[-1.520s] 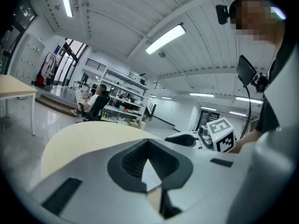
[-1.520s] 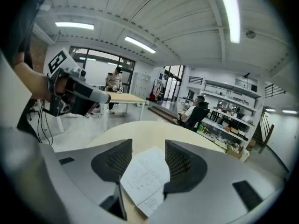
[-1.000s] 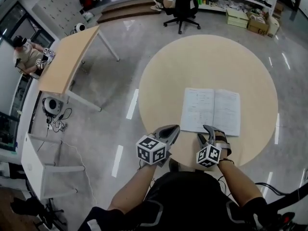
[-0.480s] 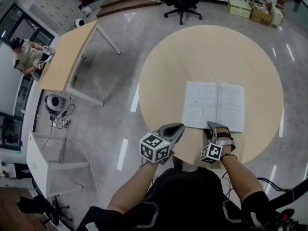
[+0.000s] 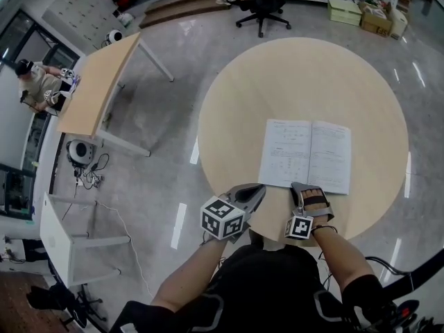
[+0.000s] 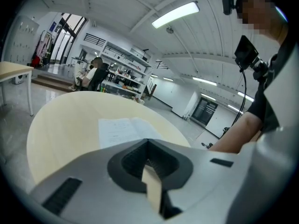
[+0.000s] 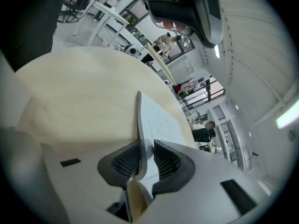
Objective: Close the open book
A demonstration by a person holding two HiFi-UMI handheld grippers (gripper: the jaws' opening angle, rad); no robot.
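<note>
The open book lies flat, white pages up, on the right half of the round wooden table. My right gripper is at the book's near edge, close to the left page's corner. In the right gripper view its jaws are closing with the edge of the book standing between them; a gap shows at one pad. My left gripper hovers at the table's near rim, left of the book, shut and empty. The left gripper view shows the book ahead past the joined tips.
A rectangular wooden table stands at the left on the glossy floor, with a seated person beyond it. A black office chair is behind the round table. A white frame stand sits lower left.
My right gripper has sunk onto the book's near edge and rolled, and its jaws have narrowed from wide open round the edge. The left gripper dropped slightly.
</note>
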